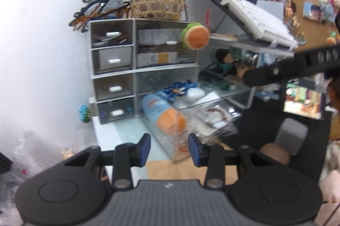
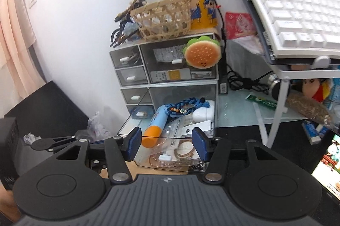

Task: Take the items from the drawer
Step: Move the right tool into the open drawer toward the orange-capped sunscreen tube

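A clear plastic drawer point(image 2: 136, 111) is pulled out of a small drawer cabinet point(image 2: 131, 85) and also shows in the left wrist view point(image 1: 163, 147). It holds a blue tube with an orange cap point(image 2: 155, 126) point(image 1: 163, 111), a blue beaded cord point(image 2: 182, 106), a white case point(image 2: 203, 113) and packets with rings point(image 2: 182, 149). My right gripper point(image 2: 166, 144) is open, its fingers either side of the drawer's front. My left gripper point(image 1: 169, 148) is open and empty, just in front of the drawer.
A wicker basket point(image 2: 163, 17), a yellow cup point(image 2: 204, 9) and a tangle of cords stand on the cabinet. A burger plush point(image 2: 201, 53) hangs on its front. A white keyboard point(image 2: 297, 17) sits on a stand to the right. The white wall lies left.
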A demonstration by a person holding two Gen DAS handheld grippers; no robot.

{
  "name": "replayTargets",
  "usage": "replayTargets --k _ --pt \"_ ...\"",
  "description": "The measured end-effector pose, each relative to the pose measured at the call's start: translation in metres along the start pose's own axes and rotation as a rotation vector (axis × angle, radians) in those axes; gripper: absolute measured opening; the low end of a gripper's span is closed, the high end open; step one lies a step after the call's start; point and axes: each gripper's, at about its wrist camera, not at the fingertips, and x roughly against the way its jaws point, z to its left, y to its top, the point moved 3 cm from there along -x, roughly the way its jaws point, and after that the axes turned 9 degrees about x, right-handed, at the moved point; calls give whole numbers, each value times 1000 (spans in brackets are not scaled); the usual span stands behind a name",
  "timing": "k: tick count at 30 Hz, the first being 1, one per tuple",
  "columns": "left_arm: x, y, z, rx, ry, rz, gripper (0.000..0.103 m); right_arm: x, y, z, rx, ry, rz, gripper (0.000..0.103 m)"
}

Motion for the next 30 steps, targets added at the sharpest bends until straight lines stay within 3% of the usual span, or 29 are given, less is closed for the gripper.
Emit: replayTargets --k 16,30 --pt "7 1 4 36 -45 -25 42 -45 36 -3 -64 106 181 52" --pt "17 2 3 45 -87 -57 42 -71 39 0 -130 96 271 41"
